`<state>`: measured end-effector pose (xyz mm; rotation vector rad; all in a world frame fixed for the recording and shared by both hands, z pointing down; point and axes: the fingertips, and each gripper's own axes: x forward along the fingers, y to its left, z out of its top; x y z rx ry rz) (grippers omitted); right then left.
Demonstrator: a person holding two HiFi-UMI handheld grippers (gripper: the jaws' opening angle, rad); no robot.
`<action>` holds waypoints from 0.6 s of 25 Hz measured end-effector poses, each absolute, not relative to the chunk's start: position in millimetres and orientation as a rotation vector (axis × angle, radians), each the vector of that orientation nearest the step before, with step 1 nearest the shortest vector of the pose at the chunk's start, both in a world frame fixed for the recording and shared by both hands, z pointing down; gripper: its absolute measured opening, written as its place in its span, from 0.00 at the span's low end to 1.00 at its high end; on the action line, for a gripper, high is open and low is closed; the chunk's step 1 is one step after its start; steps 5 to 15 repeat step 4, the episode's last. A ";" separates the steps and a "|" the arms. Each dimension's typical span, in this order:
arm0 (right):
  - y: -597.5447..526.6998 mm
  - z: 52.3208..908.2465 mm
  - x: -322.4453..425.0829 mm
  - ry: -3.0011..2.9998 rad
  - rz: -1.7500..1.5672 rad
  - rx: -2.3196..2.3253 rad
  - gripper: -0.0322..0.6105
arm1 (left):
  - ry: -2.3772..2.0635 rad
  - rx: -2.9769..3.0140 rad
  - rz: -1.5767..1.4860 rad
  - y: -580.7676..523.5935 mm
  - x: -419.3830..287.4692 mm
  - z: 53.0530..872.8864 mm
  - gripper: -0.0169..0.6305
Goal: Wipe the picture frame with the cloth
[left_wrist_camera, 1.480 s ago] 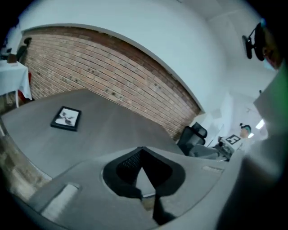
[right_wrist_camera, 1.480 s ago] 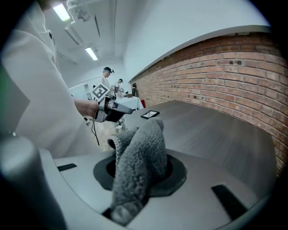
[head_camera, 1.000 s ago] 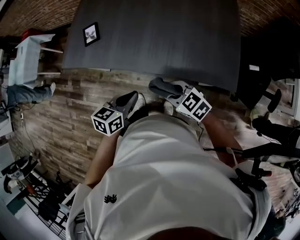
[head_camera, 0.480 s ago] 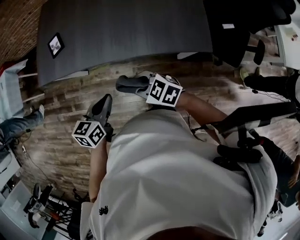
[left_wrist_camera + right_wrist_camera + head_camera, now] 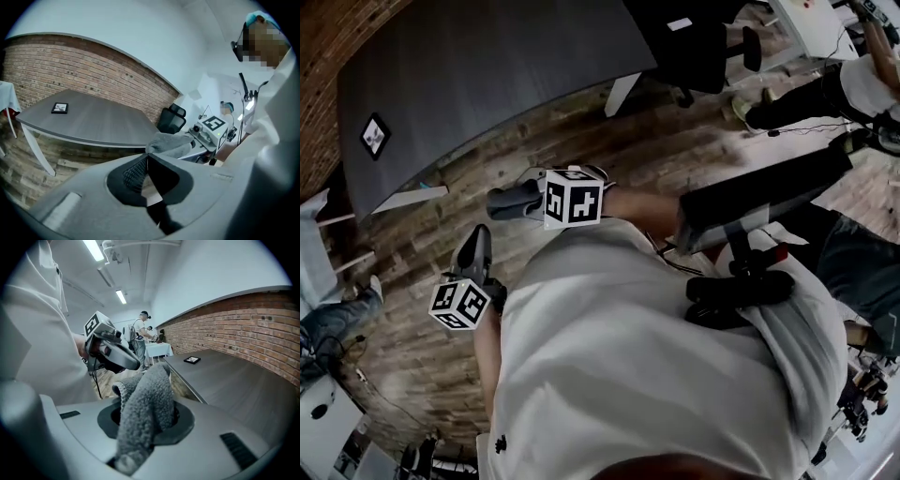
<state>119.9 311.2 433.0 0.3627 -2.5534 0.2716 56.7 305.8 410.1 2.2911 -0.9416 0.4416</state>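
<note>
Saw the picture frame (image 5: 374, 135) lying flat near the left corner of the table (image 5: 487, 75). Held the left gripper (image 5: 147, 157) off the table, over the wood floor (image 5: 422, 234), jaws pressed together on nothing. Pinched the grey cloth (image 5: 145, 394) in the right gripper (image 5: 499, 202), just beside it, short of the table's edge.

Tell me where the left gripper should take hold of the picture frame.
Probably by one border strip. The frame lies flat on the table near its end, so only the thin rim offers a hold. Come in low from that table end, one jaw over the border, one under its edge. The left gripper is shut and empty, so open it first.
</note>
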 end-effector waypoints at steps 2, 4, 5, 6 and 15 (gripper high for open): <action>350.6 426.9 105.8 -2.552 0.274 0.370 0.19 | -0.939 2.311 0.440 341.6 43.6 399.9 0.05; 394.7 418.9 91.3 -2.552 0.281 0.374 0.19 | -0.936 2.325 0.440 382.2 30.0 389.1 0.05; 394.7 418.9 91.3 -2.552 0.281 0.374 0.19 | -0.936 2.325 0.440 382.2 30.0 389.1 0.05; 394.7 418.9 91.3 -2.552 0.281 0.374 0.19 | -0.936 2.325 0.440 382.2 30.0 389.1 0.05; 394.7 418.9 91.3 -2.552 0.281 0.374 0.19 | -0.936 2.325 0.440 382.2 30.0 389.1 0.05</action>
